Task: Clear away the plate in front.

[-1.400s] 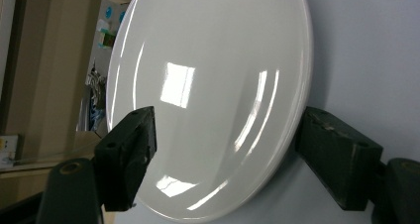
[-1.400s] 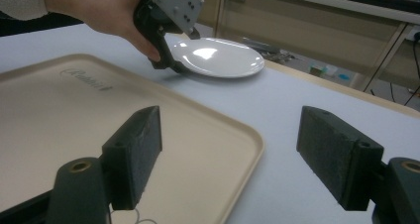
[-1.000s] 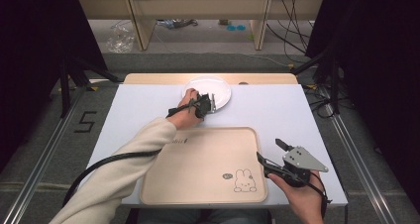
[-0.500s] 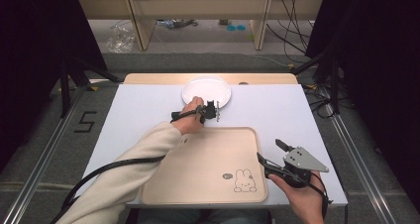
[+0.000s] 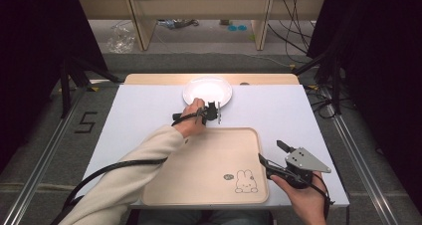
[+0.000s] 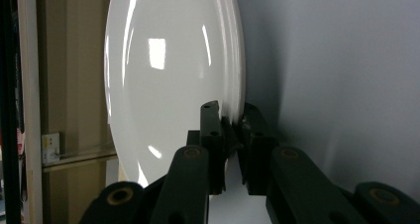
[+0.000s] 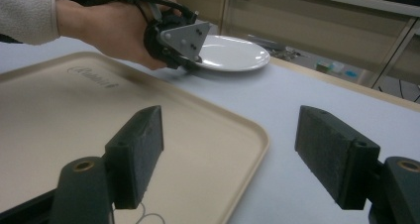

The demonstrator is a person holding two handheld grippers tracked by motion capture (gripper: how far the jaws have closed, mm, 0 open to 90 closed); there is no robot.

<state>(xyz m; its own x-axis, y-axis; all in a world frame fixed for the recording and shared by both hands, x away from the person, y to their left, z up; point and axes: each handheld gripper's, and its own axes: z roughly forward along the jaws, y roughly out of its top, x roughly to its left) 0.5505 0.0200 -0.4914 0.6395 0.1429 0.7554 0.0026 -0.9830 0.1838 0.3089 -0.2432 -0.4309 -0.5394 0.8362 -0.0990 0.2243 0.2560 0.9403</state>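
- My left tongs [image 5: 215,111] have just been closing, and now they pinch the near rim of the white plate [image 5: 207,90]; in the left gripper view the rim sits between the two black jaws with almost no gap left.
- The plate lies flat on the counter [image 5: 278,110], at its far side, just beyond the beige tray [image 5: 199,170] and apart from it.
- My right tongs [image 5: 271,158] stand wide open with nothing between the jaws; they rest at the right edge of the tray, near the small rabbit drawing [image 5: 244,181].
- I judge the step in hand is the grasp of the plate, and it looks finished.
- The next move, I think, is to lift the plate a little and bring it toward me, over the tray's raised edge. I must keep it level, because a grip on one rim lets a smooth plate tilt or slip.
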